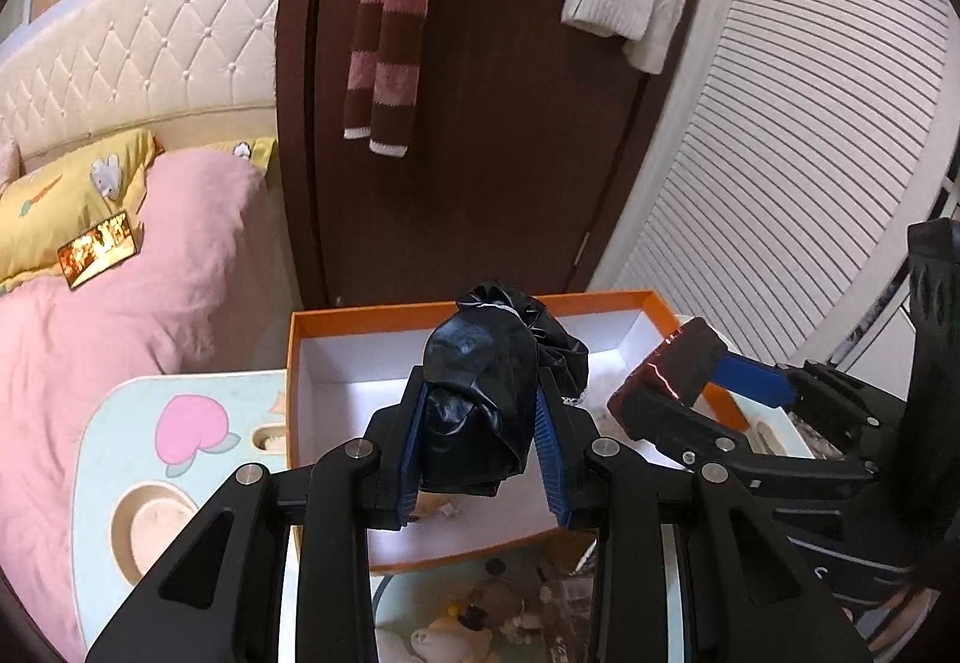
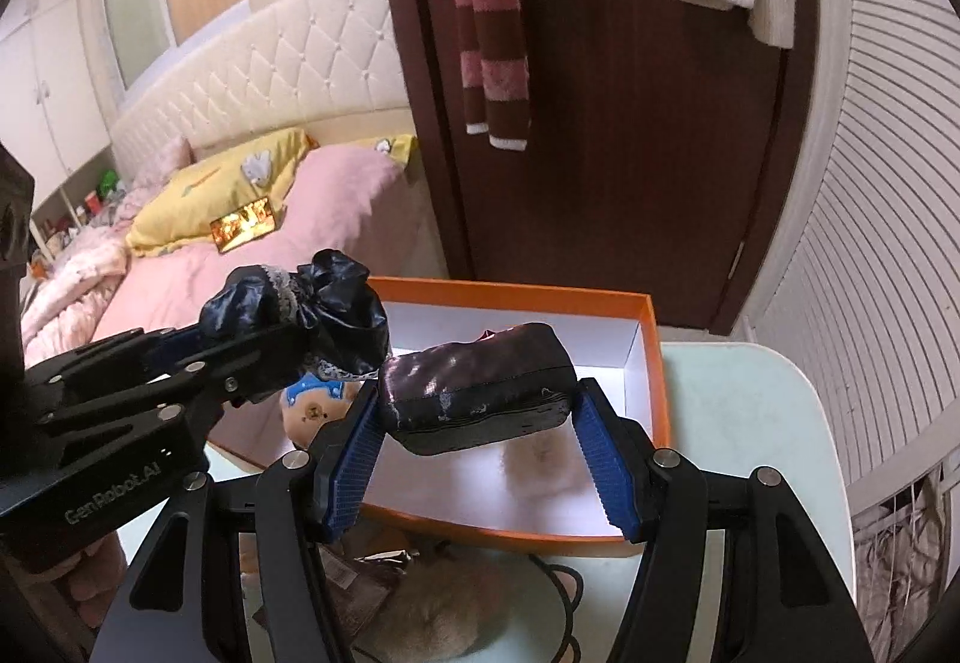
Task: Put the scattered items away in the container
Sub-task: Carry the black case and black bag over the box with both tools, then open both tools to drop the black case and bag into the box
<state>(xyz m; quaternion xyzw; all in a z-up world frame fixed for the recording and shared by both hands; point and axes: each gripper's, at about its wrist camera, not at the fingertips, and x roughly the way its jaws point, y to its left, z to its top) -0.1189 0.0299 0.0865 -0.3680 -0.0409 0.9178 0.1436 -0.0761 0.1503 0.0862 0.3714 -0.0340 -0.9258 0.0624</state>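
My left gripper [image 1: 483,393] is shut on a shiny black bundle [image 1: 480,363] tied with pale lace, held above the near left part of an orange box [image 1: 372,312] with a white inside. My right gripper [image 2: 480,399] is shut on a dark, scuffed zip case [image 2: 480,381], gripped by its two ends over the box [image 2: 654,375]. In the left wrist view the right gripper [image 1: 690,381] and its case [image 1: 672,357] hang over the box's right rim. In the right wrist view the left gripper [image 2: 282,315] and the bundle [image 2: 324,303] sit at the left.
The box stands on a pale blue child's table [image 1: 120,423] beside a bed with a pink quilt [image 1: 120,333]. A small bear toy [image 2: 312,411] and a fluffy item [image 2: 546,459] lie in the box. Plush items [image 2: 432,615] lie by the table's near edge. A brown door [image 1: 510,153] stands behind.
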